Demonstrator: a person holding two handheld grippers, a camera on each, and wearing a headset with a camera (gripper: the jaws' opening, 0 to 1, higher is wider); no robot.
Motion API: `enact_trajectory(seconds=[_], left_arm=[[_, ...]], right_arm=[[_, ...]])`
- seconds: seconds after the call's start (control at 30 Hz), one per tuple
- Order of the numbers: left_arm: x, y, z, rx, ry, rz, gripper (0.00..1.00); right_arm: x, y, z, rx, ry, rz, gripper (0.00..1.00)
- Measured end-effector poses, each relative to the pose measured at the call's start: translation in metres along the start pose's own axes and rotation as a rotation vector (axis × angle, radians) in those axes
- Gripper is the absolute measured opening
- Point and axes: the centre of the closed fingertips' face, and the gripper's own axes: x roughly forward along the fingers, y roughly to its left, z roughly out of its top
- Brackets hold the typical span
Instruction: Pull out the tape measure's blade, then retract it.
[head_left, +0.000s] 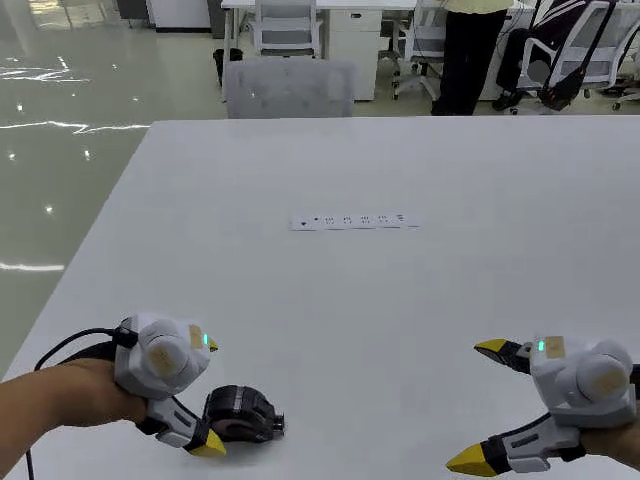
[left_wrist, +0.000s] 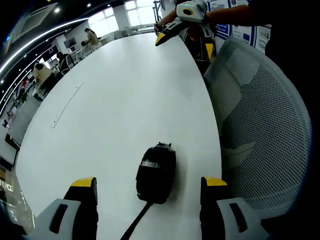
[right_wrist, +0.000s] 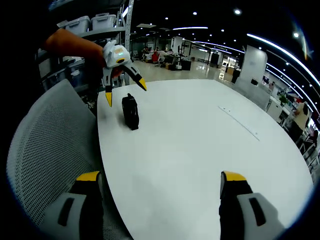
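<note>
A black tape measure (head_left: 240, 414) lies on the white table (head_left: 380, 290) near its front left corner, blade fully in. My left gripper (head_left: 210, 396) stands open around it, one yellow tip on each side, not touching. In the left gripper view the tape measure (left_wrist: 156, 172) sits between my open jaws with a black strap trailing toward the camera. My right gripper (head_left: 482, 404) hovers open over the front right of the table, holding nothing. The right gripper view shows the tape measure (right_wrist: 130, 111) far off beside the left gripper (right_wrist: 124, 89).
A strip of small printed marks (head_left: 353, 221) runs across the table's middle. A grey mesh chair (left_wrist: 260, 120) stands at the near edge, and another chair (head_left: 288, 88) at the far side. A person (head_left: 470, 50) stands beyond the table among office chairs.
</note>
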Motion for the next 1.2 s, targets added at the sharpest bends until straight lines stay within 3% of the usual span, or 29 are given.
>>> enact_trajectory(seconds=[0.27,0.53,0.67,0.8,0.9,1.03,1.13,1.2], left_arm=[[0.011,0.0,0.003,0.016,0.02,-0.021,0.75],[0.024,-0.008,0.005,0.051,0.041,-0.061,0.67],[0.029,-0.015,0.0,0.004,0.06,-0.106,0.59],[0.036,-0.008,-0.007,0.025,0.084,-0.07,0.57],[0.034,-0.005,0.001,-0.006,0.041,-0.069,0.55],[0.036,-0.005,-0.005,0.055,0.078,-0.07,0.53],[0.037,-0.005,-0.009,0.063,0.089,-0.085,0.46],[0.038,-0.015,-0.01,0.06,0.092,-0.139,0.36]], right_arm=[[0.024,-0.002,0.014,-0.025,-0.007,0.026,1.0],[0.057,0.013,0.029,-0.032,-0.015,0.11,1.0],[0.075,0.018,0.034,-0.068,-0.011,0.132,1.0],[0.089,0.029,0.04,-0.094,-0.014,0.18,1.0],[0.098,0.034,0.044,-0.103,-0.02,0.202,1.0],[0.109,0.038,0.047,-0.117,-0.013,0.223,0.99],[0.116,0.042,0.05,-0.129,-0.015,0.235,0.97],[0.122,0.045,0.051,-0.135,-0.006,0.248,0.97]])
